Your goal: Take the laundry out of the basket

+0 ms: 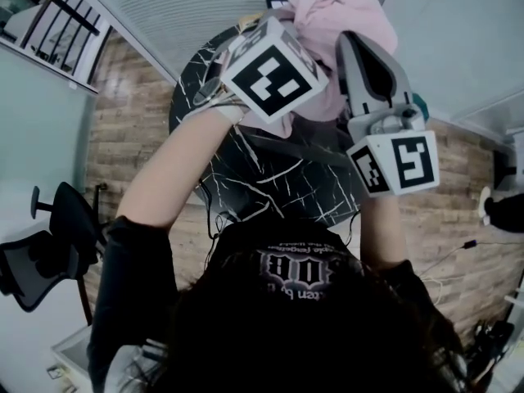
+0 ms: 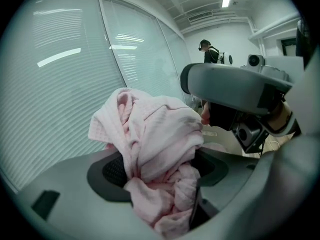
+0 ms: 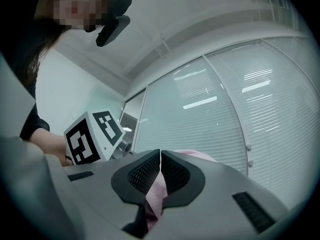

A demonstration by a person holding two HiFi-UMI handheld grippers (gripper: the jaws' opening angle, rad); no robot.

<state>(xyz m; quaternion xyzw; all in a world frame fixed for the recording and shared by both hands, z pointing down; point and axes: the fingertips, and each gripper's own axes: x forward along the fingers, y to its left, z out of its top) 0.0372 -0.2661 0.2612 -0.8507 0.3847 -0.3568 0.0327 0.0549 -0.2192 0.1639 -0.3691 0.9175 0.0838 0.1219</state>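
Observation:
A pink waffle-weave cloth (image 1: 332, 15) is held up in front of me between both grippers. In the left gripper view the cloth (image 2: 155, 144) is bunched thickly between the dark pads, and the left gripper (image 2: 161, 170) is shut on that wad. In the right gripper view the right gripper (image 3: 160, 160) is shut on a thin fold of the same cloth (image 3: 156, 196), its pads nearly touching. In the head view the left gripper's marker cube (image 1: 270, 68) sits left of the cloth and the right gripper (image 1: 366, 65) right of it. No laundry basket is in view.
A round black table with white veining (image 1: 270, 178) lies beyond my arms, on a brick-patterned floor (image 1: 131, 129). A black office chair (image 1: 45, 248) stands at the left. Frosted windows with blinds (image 2: 60, 74) fill the background, and another person (image 2: 207, 52) stands far off.

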